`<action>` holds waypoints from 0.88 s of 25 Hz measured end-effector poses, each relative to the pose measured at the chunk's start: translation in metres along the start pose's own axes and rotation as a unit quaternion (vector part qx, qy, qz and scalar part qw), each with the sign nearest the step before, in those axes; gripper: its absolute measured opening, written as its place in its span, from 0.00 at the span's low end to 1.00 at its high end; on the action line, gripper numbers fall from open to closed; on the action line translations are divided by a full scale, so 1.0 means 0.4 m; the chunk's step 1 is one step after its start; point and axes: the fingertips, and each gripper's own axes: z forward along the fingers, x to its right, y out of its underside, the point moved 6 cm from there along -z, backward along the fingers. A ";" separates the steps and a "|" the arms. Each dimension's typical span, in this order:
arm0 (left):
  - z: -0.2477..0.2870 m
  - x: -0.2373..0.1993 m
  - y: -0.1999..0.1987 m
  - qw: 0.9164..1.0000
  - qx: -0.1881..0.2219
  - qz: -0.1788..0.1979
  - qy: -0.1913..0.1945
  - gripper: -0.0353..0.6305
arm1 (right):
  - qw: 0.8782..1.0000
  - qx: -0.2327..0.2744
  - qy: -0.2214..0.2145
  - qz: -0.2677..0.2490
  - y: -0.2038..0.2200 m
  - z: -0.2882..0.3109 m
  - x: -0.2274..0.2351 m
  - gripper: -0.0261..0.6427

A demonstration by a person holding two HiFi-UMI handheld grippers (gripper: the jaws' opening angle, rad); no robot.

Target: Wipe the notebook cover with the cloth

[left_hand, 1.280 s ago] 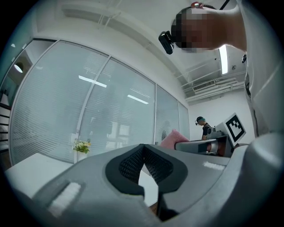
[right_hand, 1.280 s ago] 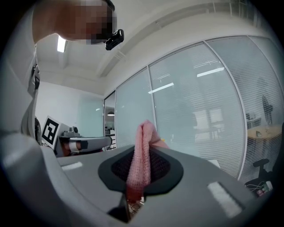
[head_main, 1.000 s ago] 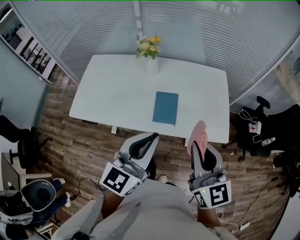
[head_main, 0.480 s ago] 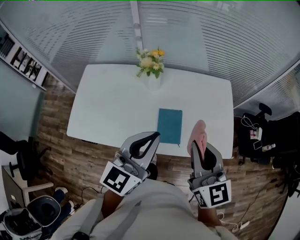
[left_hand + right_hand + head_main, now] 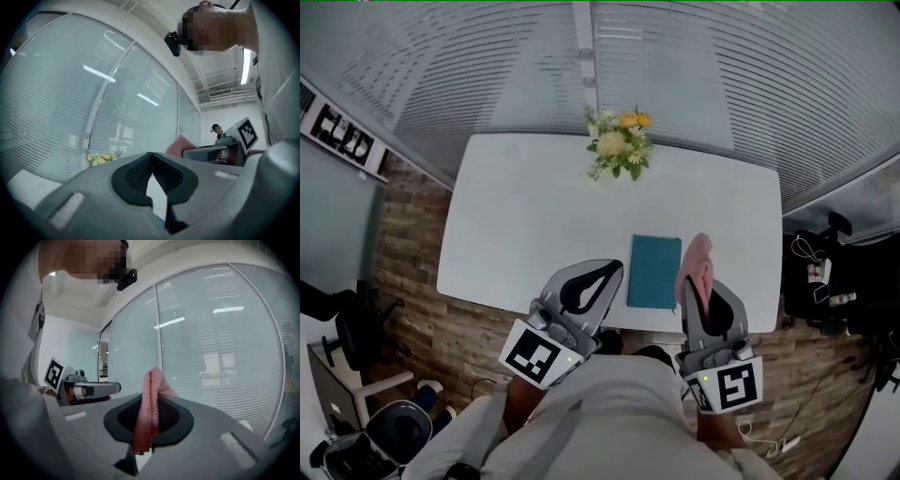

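Two claws hover beside the teal notebook (image 5: 654, 272) on the surface (image 5: 534, 216): my right claw (image 5: 694, 281) pinches the pink cloth (image 5: 699, 255), ready to wipe; my left claw (image 5: 615, 267), pressed together and empty, can steady it.

Your rig and clothing, seen from above

Your left gripper (image 5: 615, 269) and right gripper (image 5: 701, 287) are built alike. Each has pale grey moulded shells that narrow toward the front, and the jaws are lined with black pads (image 5: 138, 174) with a fine mesh texture. A pale rectangular strip (image 5: 65, 211) sits inset on each shell. Each rear end carries a cube, the left cube (image 5: 532, 356) and the right cube (image 5: 729, 387), with white faces printed with black square markers. A small green light (image 5: 569, 359) glows beside each cube, with rounded grey fittings just ahead of it. You wear a light grey top (image 5: 591, 422). The dark band (image 5: 461, 472) at its lower edge may be a watch strap.
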 end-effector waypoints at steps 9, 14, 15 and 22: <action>-0.011 -0.055 0.005 1.000 -0.005 -0.006 0.013 0.05 | 1.000 -0.008 0.008 -0.021 0.011 0.054 -0.034 0.08; -0.002 -0.058 0.025 1.000 -0.014 -0.003 0.025 0.05 | 0.998 -0.013 0.011 -0.052 0.018 0.059 -0.043 0.08; 0.001 -0.055 0.029 0.999 -0.016 -0.001 0.029 0.05 | 0.998 -0.015 0.013 -0.059 0.019 0.059 -0.042 0.08; 0.032 -0.052 0.093 0.998 -0.051 0.007 0.037 0.05 | 0.994 -0.044 0.021 -0.100 0.059 0.081 -0.032 0.08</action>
